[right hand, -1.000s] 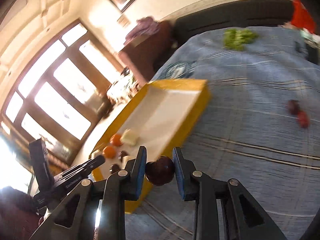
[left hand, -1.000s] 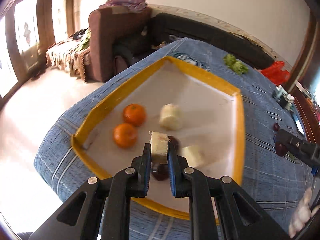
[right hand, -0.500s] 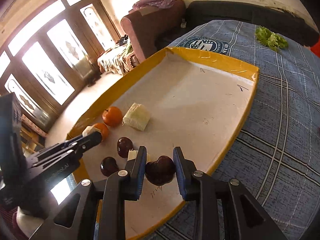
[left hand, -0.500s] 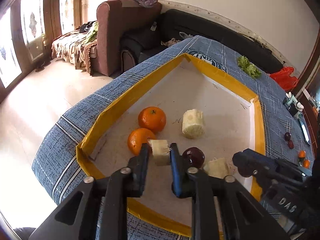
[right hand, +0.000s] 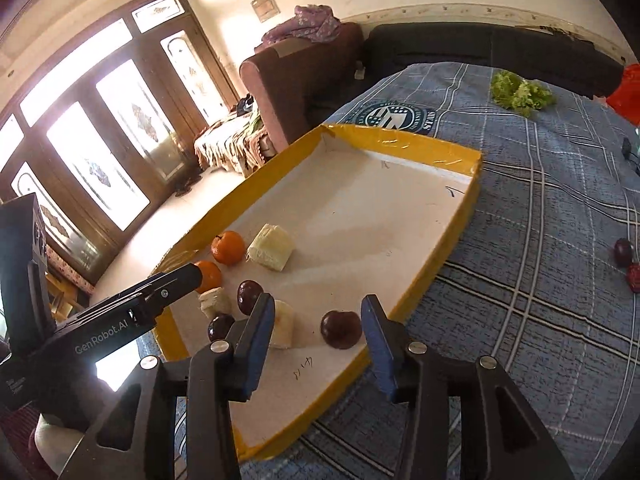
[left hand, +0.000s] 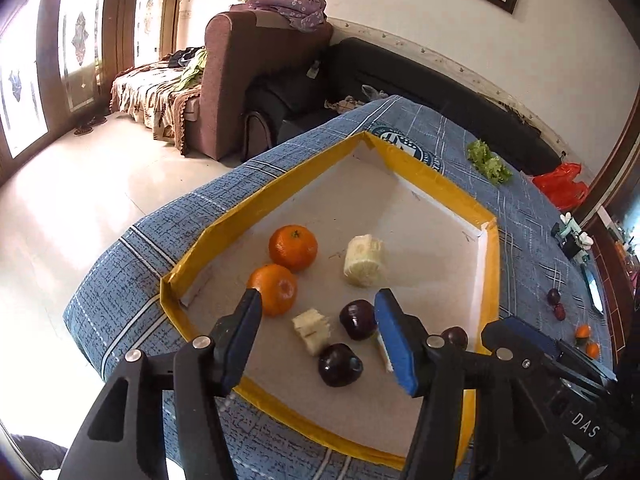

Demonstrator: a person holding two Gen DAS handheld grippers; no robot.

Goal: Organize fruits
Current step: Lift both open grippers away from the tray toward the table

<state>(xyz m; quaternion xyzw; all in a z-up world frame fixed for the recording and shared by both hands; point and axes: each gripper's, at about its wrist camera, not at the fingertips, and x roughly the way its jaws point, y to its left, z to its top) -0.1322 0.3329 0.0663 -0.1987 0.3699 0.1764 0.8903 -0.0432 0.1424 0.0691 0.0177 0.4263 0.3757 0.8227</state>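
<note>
My left gripper (left hand: 317,298) hangs over the near end of the yellow-rimmed tray (left hand: 280,188), its jaws opening. A small pale fruit chunk (left hand: 312,330) lies loose on the tray floor below them. My right gripper (right hand: 318,306) is also opening, and a dark plum (right hand: 341,329) rests on the tray between its pads, untouched. Two oranges (left hand: 293,242) (left hand: 274,288), a larger pale chunk (left hand: 365,256) and two more plums (left hand: 357,319) (left hand: 339,364) lie nearby. Another pale piece (right hand: 282,324) sits beside the right gripper's left finger.
The tray stands on a blue checked cloth (right hand: 540,200). A plum (right hand: 623,252), a small red fruit (right hand: 634,272) and small oranges (left hand: 583,331) lie loose on the cloth at the right. Lettuce (right hand: 522,94) and a red bag (left hand: 560,184) lie farther back. Sofas stand beyond the table.
Both grippers opened: the left let go of the pale chunk, the right let go of the plum. The right gripper came in over the tray from the cloth.
</note>
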